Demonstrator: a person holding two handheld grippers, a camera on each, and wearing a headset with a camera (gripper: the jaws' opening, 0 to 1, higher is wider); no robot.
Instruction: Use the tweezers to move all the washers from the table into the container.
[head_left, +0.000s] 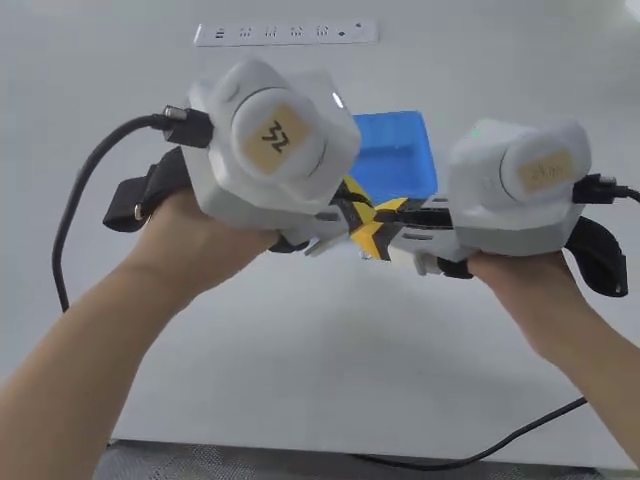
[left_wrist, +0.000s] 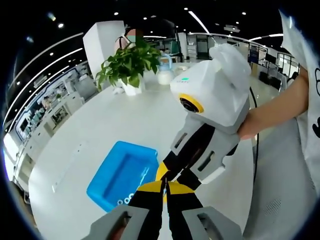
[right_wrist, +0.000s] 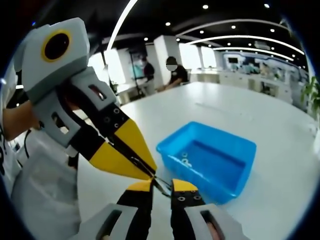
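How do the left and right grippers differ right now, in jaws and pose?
The left gripper has its jaws pressed together on a thin metal piece, apparently the tweezers; the right gripper shows a gap between its jaws, around that piece. In the head view the left gripper's cable leaves leftward, the right gripper's cable rightward. Both have yellow-tipped black jaws, meeting before the blue container.

Random background stuff around the white table (head_left: 330, 340)
A power strip (head_left: 286, 33) lay at the table's 12 o'clock edge. In the left gripper view a potted plant (left_wrist: 129, 65) stood around 11 o'clock, and a person (right_wrist: 177, 76) sat way back.
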